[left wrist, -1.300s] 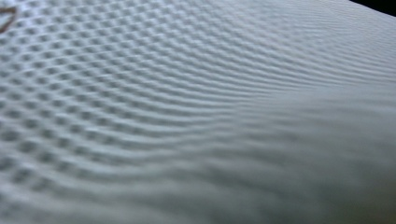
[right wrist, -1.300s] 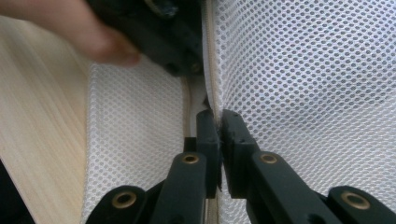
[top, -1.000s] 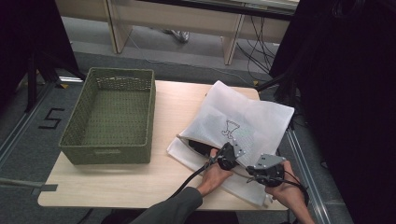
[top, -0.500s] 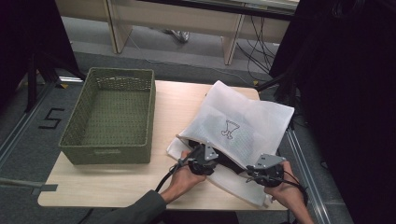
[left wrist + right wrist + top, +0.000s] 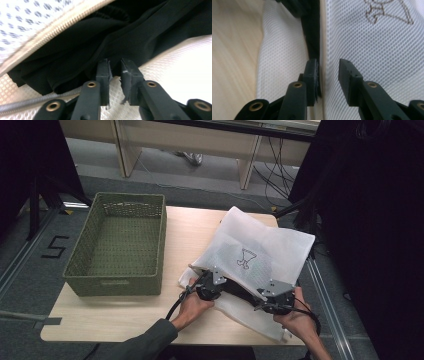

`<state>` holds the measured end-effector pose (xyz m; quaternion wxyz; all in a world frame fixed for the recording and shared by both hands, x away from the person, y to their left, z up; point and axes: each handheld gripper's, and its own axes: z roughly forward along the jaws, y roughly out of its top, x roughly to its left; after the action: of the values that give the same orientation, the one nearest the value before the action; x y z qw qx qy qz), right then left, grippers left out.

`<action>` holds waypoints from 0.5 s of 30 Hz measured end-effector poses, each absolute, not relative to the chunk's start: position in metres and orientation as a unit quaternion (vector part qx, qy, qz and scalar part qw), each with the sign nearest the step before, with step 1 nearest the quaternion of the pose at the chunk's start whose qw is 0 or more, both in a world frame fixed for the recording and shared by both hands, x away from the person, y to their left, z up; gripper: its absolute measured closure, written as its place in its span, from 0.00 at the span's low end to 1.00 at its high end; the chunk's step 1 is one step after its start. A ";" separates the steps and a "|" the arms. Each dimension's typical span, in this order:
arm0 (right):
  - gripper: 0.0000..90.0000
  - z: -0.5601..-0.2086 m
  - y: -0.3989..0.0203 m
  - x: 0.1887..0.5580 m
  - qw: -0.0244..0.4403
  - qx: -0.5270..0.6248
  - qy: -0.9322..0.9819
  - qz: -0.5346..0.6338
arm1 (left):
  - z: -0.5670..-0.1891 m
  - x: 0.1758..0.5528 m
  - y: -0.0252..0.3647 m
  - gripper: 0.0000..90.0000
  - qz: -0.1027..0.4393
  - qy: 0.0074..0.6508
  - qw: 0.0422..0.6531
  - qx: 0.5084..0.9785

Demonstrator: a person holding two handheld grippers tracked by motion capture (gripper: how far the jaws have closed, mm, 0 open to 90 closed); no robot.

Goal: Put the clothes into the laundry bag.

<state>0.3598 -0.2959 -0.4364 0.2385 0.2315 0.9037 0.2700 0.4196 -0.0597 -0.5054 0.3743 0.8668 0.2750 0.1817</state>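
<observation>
Left hand-held gripper [image 5: 212, 287]: at the near-left mouth of the white mesh bag [image 5: 260, 252]; its jaws have just been closing and now stand a narrow gap apart, their tips at a fold of the black garment [image 5: 105, 37]. Whether the pads pinch the cloth I cannot tell.
Right hand-held gripper [image 5: 274, 299]: at the bag's near-right edge; its jaws have just been opening and stand apart, straddling the bag's zipped edge without pressing on it.
White mesh bag: lies on the right half of the bench [image 5: 125, 320], its upper flap lifted, a small brown line drawing on top.
Black garment: inside the bag's open mouth, between the upper flap and the lower layer, showing between the two grippers in the high view.
Zip [image 5: 65, 22]: cream-coloured, runs along the upper flap's edge above the dark cloth.
Green basket [image 5: 120, 250]: woven, on the left of the bench, well apart from the bag.
Hands: the left hand [image 5: 192, 305] and right hand [image 5: 295, 320] hold the grippers from the near edge.
</observation>
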 end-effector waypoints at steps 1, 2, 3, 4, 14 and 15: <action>0.77 -0.436 -0.294 0.363 0.242 0.228 0.904 0.269 | -0.508 0.420 -0.063 0.87 0.180 0.286 0.384 0.859; 0.77 -0.435 -0.291 0.365 0.242 0.226 0.904 0.271 | -0.510 0.422 -0.066 0.88 0.180 0.293 0.391 0.854; 0.77 -0.435 -0.288 0.368 0.241 0.225 0.905 0.270 | -0.512 0.422 -0.070 0.89 0.179 0.297 0.390 0.853; 0.78 -0.436 -0.284 0.370 0.237 0.231 0.904 0.272 | -0.513 0.424 -0.072 0.89 0.181 0.292 0.388 0.855; 0.97 -0.437 -0.261 0.391 0.217 0.179 0.928 0.243 | -0.513 0.436 -0.086 0.93 0.186 0.313 0.385 0.848; 0.97 -0.436 -0.261 0.388 0.207 0.190 0.927 0.247 | -0.513 0.438 -0.087 0.94 0.187 0.312 0.381 0.850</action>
<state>0.3884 -0.2612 -0.4365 0.2072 0.1904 0.9273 0.2470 0.4379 -0.0865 -0.5130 0.3808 0.8503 0.3116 0.1867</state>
